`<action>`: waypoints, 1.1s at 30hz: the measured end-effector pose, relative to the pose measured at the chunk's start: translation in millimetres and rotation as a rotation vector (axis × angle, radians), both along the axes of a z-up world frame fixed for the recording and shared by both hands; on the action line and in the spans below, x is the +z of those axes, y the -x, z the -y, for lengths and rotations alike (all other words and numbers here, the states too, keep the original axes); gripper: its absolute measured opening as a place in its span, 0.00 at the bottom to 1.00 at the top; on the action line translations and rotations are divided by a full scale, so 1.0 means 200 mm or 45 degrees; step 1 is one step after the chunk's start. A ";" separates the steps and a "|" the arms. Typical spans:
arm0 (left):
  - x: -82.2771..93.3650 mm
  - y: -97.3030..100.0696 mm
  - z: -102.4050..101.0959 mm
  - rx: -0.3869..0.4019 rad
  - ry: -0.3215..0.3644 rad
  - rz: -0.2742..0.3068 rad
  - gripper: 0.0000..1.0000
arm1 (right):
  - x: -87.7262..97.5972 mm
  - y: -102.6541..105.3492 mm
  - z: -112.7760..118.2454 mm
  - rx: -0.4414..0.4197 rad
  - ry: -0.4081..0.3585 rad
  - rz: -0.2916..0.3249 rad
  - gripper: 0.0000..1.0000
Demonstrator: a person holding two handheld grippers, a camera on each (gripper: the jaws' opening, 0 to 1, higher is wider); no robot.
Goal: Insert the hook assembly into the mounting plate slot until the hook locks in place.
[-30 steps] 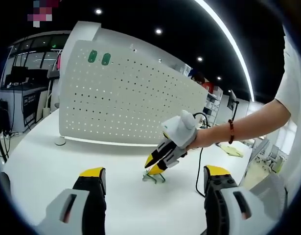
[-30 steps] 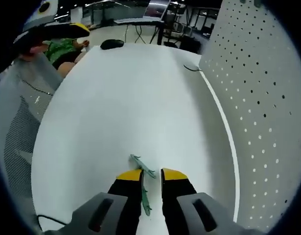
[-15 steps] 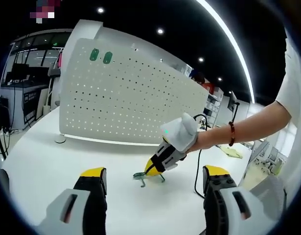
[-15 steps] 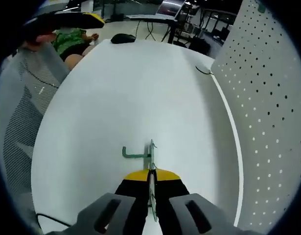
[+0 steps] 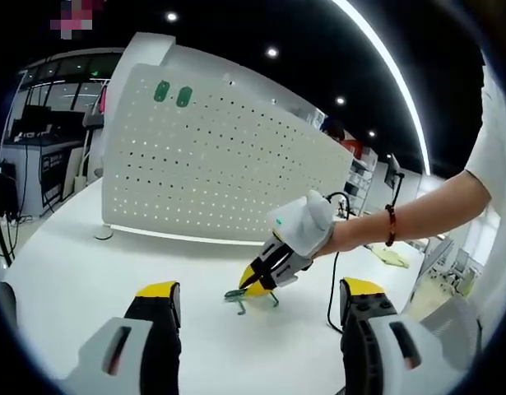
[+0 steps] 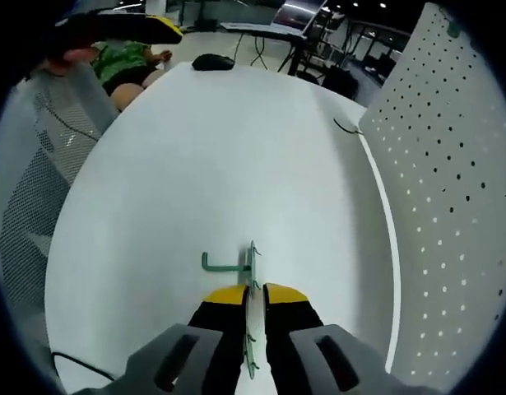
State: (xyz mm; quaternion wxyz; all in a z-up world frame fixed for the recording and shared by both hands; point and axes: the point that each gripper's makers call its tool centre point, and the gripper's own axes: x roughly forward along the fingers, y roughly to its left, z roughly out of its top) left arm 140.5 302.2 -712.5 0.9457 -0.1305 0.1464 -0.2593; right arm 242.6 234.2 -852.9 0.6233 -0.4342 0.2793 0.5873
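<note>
A small green hook assembly [image 6: 236, 265] is pinched between the yellow-tipped jaws of my right gripper [image 6: 251, 290], its hooked arm sticking out to the left just above the white table. In the left gripper view the right gripper [image 5: 256, 280] holds the same green hook [image 5: 240, 296] low over the tabletop, in front of the white perforated mounting plate [image 5: 211, 164]. That plate [image 6: 450, 189] stands upright along the right side of the right gripper view. My left gripper [image 5: 257, 300] is open, its jaws wide apart, nothing between them.
Two green pieces [image 5: 172, 94] sit near the top left of the perforated plate. A black cable [image 5: 333, 284] trails on the table [image 6: 220, 156] behind the right gripper. A black mouse [image 6: 213, 61] lies at the table's far end, and a mesh chair [image 6: 30, 189] stands beside the table.
My right gripper went from straddling the hook lying flat to being shut on it and lifting it upright off the table. The left gripper stayed open and still.
</note>
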 end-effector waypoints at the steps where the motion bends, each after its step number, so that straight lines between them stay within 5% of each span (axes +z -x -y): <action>1: 0.00 0.00 0.00 0.003 0.001 0.001 0.81 | 0.00 0.00 0.00 0.004 -0.004 0.001 0.06; 11: -0.03 0.01 0.01 -0.009 -0.028 -0.030 0.80 | -0.01 0.01 -0.01 0.011 0.019 0.026 0.03; 33: 0.04 0.01 0.06 -0.034 0.047 -0.013 0.76 | 0.15 0.03 0.03 -0.154 -0.100 0.120 0.02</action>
